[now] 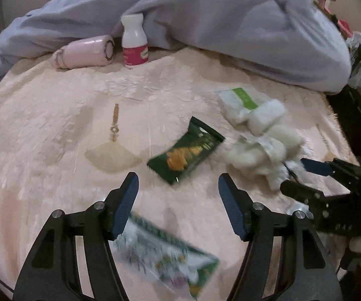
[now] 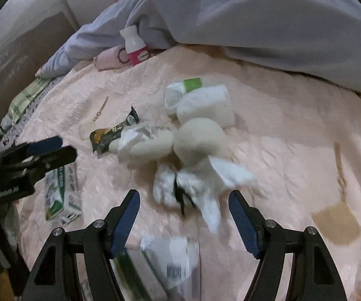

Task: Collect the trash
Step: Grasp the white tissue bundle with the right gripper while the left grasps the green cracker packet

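On a bed under a pale pink quilted cover (image 1: 55,130), with a grey-blue duvet (image 1: 205,25) heaped behind, the left gripper (image 1: 177,188) and right gripper (image 2: 184,205) both hang with jaws wide and empty, so by my judgement nothing is collected yet. Outward lie a blurred green-and-white wrapper (image 1: 165,253), a dark green snack packet (image 1: 185,150) and crumpled white tissues (image 2: 188,150); the only container, an upright capped white bottle with pink label (image 1: 134,42), hides its contents, and no bin is identifiable.

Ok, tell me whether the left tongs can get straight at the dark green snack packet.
Probably yes. The left tongs stand open and empty, the dark green snack packet lies flat on the pink bedspread just ahead of their tips, and nothing lies between them.
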